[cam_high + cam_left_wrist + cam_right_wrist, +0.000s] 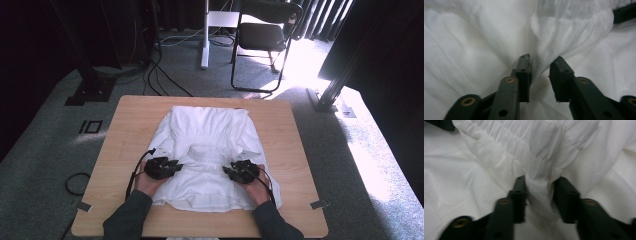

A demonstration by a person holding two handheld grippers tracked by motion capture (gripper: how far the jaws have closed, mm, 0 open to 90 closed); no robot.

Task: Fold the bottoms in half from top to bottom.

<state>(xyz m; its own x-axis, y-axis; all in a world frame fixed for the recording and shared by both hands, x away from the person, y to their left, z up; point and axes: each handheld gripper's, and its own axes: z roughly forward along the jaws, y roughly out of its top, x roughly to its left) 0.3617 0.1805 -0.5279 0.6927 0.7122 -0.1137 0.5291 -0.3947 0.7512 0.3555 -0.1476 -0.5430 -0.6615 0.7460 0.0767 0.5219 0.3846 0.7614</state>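
White garment (pixel 207 150): spread on wooden tabletop (pixel 295 150), roughly centred, near hem toward the person, gathered elastic band (pixel 205 151) across the middle.

Left gripper (pixel 172 166): resting on garment at left end of band, held in left hand (pixel 147 181). Jaws parted; in left gripper view (pixel 540 66), a fold of cloth between them, lying against the left jaw, gap to the right jaw. Not clamped.

Right gripper (pixel 231 171): on garment at right end of band, held in right hand (pixel 259 186). Jaws parted; in right gripper view (pixel 539 186), a bunched pleat of band between them, loosely flanked, not visibly pinched.

Folding chair (pixel 265 35): on carpet beyond tabletop.
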